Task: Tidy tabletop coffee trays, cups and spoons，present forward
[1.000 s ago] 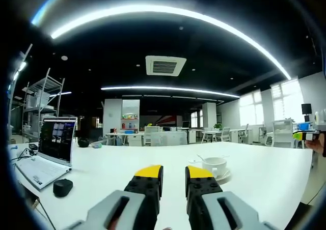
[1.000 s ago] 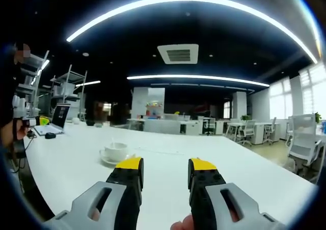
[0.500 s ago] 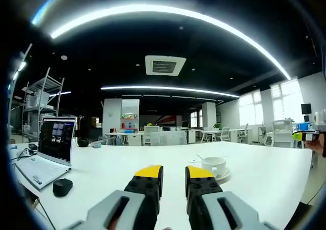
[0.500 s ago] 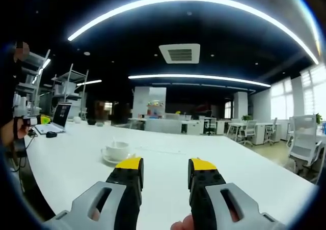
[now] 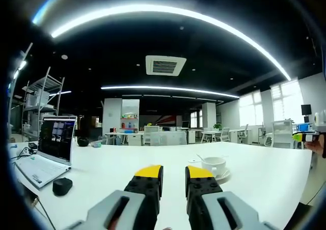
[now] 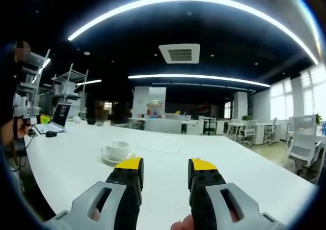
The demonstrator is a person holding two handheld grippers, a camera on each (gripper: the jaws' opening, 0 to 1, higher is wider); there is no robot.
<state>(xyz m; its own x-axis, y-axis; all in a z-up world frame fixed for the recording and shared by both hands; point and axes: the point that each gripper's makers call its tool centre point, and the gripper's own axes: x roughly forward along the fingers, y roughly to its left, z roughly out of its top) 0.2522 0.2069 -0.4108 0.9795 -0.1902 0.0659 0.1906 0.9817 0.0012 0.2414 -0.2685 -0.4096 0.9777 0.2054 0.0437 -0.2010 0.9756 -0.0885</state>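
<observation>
Left gripper view: laptop and a dark mouse are sitting toward the surface's left edge, and the left hand-held gripper is hovering mid-surface, jaws slightly apart, grasping nothing. The white cup is sitting on its saucer just right of it, spoon poking out. In the right gripper view the cup is sitting left of the right hand-held gripper, which is hanging released too.
</observation>
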